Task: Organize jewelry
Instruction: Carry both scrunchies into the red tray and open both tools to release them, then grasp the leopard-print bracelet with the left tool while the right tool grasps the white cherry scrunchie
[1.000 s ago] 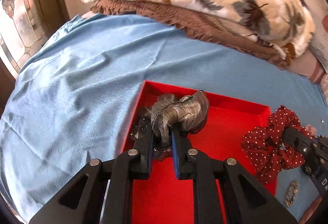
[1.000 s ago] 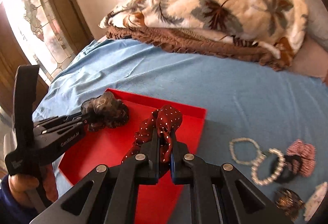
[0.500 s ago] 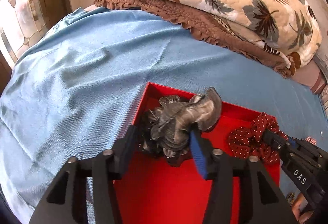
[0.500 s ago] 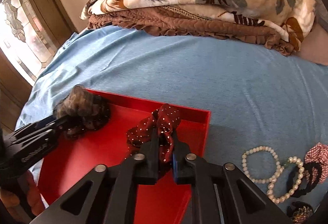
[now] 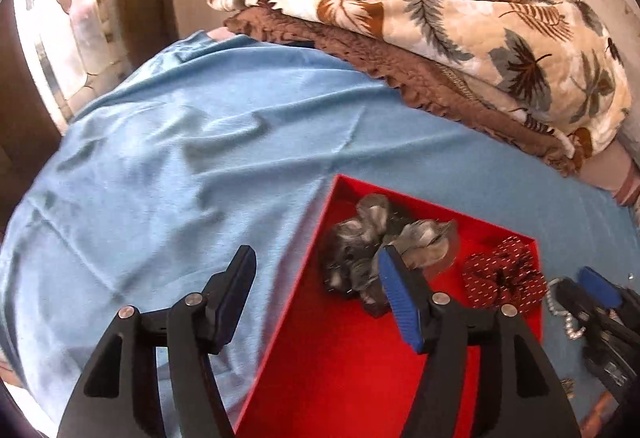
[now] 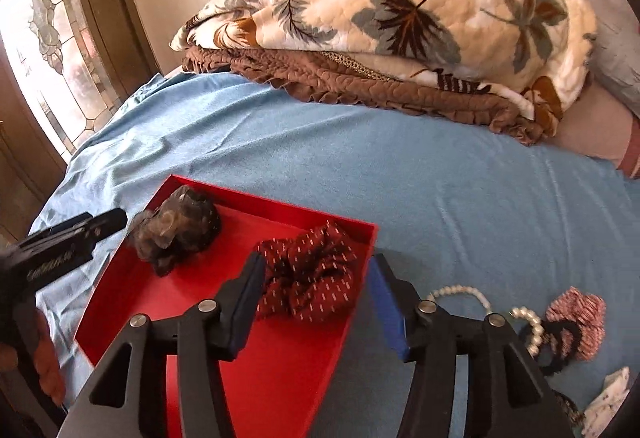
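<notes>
A red tray [image 5: 340, 358] [image 6: 240, 358] lies on the blue bedsheet. A grey scrunchie [image 5: 372, 238] [image 6: 176, 230] rests loose in its far left corner. My left gripper [image 5: 316, 254] hovers just short of it over the tray's left rim, jaws opening, pads touching nothing. A dark red dotted scrunchie [image 6: 312, 278] [image 5: 504, 274] lies at the tray's right side. My right gripper [image 6: 317, 264] straddles it with jaws opening, both pads clear of the fabric. Each gripper shows at the edge of the other's view: the left gripper [image 6: 80, 234] and the right gripper [image 5: 600, 294].
On the sheet right of the tray lie pearl bracelets [image 6: 460, 292], a pink scrunchie [image 6: 580, 318] and a black hair tie [image 6: 560, 346]. A folded leaf-print blanket [image 6: 400, 17] on a brown quilt sits at the back. A stained-glass window [image 6: 52, 49] is at the left.
Both grippers have gone from shut to open and let go of their scrunchies, which now lie in the tray. The left gripper has drawn back to the left.
</notes>
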A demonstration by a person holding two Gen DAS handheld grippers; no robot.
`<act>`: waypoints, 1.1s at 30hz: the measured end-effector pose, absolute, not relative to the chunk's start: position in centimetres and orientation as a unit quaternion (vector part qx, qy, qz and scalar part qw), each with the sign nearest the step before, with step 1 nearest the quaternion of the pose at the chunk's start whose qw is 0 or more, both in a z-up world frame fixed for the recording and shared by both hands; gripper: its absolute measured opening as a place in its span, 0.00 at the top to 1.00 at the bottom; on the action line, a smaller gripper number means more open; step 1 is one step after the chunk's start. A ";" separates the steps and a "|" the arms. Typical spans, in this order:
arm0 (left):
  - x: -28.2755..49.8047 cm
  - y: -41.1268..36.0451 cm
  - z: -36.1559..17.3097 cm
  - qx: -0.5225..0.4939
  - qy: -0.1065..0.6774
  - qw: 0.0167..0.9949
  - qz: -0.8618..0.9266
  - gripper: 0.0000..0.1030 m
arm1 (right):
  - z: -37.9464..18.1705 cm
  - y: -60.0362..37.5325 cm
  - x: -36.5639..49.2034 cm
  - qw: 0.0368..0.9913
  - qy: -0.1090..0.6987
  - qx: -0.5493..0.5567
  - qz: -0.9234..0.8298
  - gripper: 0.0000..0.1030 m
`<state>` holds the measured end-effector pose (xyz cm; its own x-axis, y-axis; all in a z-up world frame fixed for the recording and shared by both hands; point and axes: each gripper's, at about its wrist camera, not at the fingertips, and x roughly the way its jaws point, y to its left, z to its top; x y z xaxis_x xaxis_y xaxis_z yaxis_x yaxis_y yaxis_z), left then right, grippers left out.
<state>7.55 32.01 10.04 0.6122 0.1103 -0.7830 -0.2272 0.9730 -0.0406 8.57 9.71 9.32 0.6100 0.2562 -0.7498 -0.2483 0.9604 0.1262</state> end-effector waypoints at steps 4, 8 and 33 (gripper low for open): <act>6.2 31.7 10.5 -0.070 0.428 0.896 0.089 0.39 | 9.9 8.2 5.7 0.898 0.416 0.011 0.142 0.43; 4.5 30.5 11.3 -0.076 0.423 0.899 0.078 0.39 | 10.3 5.9 2.3 0.897 0.417 0.022 0.145 0.43; -10.0 14.0 15.0 -0.018 0.389 0.921 -0.008 0.36 | 10.5 -5.6 -12.2 0.918 0.390 0.056 0.045 0.32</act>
